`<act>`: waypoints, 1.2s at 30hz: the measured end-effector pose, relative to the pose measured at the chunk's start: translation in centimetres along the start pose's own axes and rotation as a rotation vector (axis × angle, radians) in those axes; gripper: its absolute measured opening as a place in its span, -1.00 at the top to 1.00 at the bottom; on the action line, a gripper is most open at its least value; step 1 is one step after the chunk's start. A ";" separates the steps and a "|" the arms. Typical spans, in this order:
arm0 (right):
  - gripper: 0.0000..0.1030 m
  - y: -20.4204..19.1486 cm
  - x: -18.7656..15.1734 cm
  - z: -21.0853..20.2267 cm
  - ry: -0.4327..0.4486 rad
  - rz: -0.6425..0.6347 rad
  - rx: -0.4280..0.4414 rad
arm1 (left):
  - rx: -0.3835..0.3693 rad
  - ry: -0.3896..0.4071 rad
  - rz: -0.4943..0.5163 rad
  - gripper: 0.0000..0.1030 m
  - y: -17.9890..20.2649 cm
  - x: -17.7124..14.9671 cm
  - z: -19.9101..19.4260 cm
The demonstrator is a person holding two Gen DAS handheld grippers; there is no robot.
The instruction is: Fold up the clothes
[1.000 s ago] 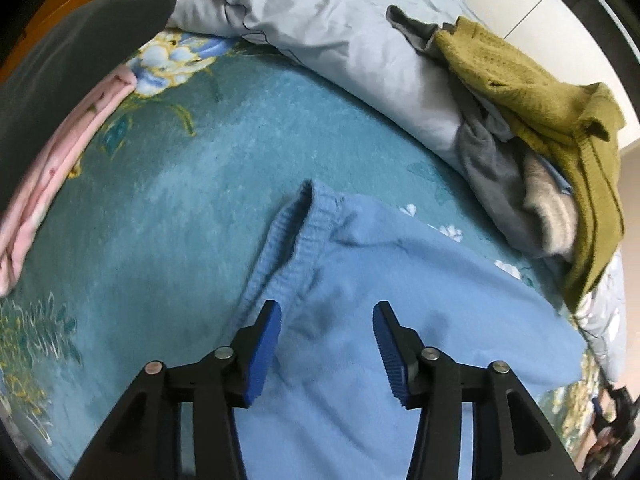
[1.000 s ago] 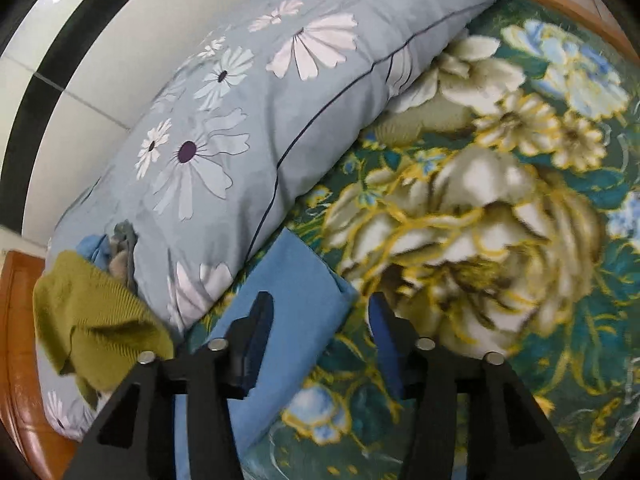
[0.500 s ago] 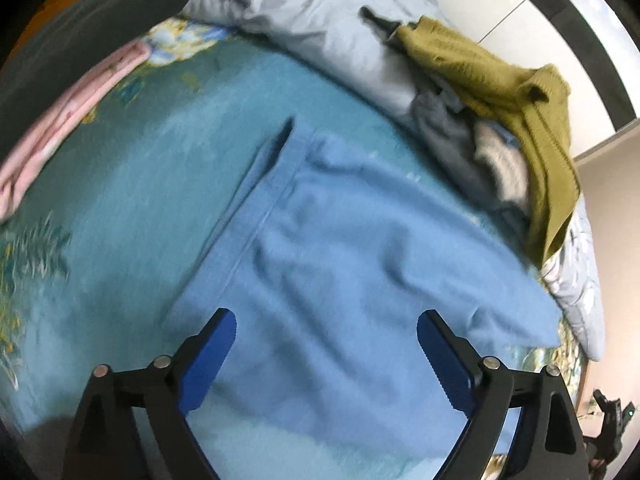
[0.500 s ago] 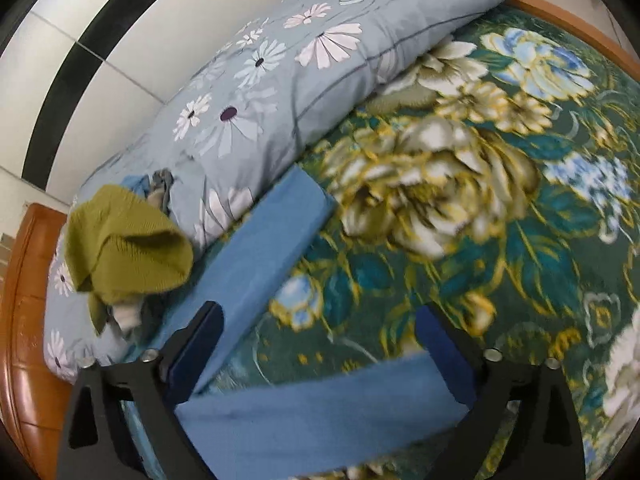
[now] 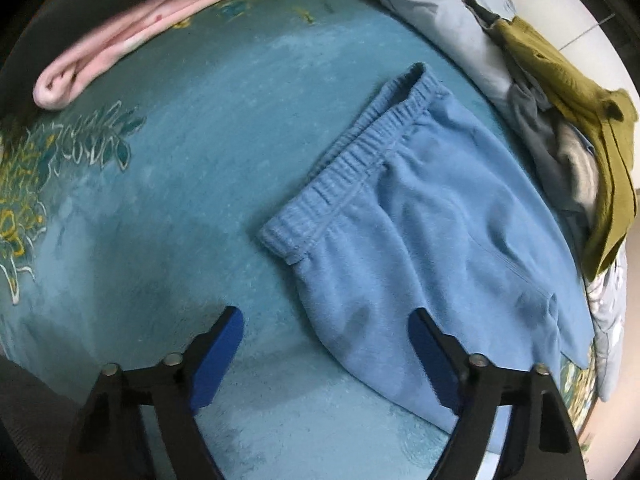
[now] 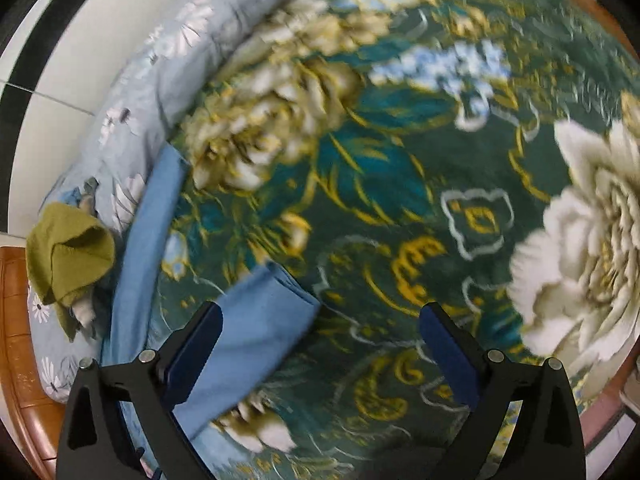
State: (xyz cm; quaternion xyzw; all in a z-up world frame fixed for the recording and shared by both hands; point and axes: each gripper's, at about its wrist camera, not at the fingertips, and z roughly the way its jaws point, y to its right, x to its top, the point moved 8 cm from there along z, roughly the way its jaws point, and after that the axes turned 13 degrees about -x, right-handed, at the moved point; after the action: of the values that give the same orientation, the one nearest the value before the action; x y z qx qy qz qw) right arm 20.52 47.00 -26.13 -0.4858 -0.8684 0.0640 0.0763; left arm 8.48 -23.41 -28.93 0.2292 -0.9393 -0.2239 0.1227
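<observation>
Light blue sweatpants (image 5: 420, 240) lie flat on the teal floral blanket (image 5: 180, 168), elastic waistband toward the upper left. My left gripper (image 5: 326, 344) is open and empty, hovering just above the pants' near edge. In the right wrist view both pant legs show: one leg end (image 6: 256, 320) lies by my left finger, the other leg (image 6: 144, 240) runs along the pillow. My right gripper (image 6: 320, 344) is open and empty above the blanket (image 6: 400, 184).
A folded pink garment (image 5: 132, 36) lies at the far left. A pile of olive (image 5: 580, 128) and grey clothes rests on the grey floral pillow (image 5: 432, 4), also seen in the right wrist view (image 6: 68, 256). A wooden bed frame (image 6: 16, 320) borders the left.
Both grippers went from nearly shut to wide open, letting go of the blue pants, and pulled back. The pants now lie spread on the blanket.
</observation>
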 end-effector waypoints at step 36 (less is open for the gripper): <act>0.93 -8.7 1.5 -5.2 0.014 0.058 0.362 | -0.371 0.256 -0.097 0.90 6.5 7.8 -9.1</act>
State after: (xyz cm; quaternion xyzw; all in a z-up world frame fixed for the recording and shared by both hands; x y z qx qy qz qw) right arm 13.51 44.00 -19.29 -0.4893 -0.8277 0.2183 0.1666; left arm 2.26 -25.33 -16.92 0.2740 -0.8467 -0.3677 0.2700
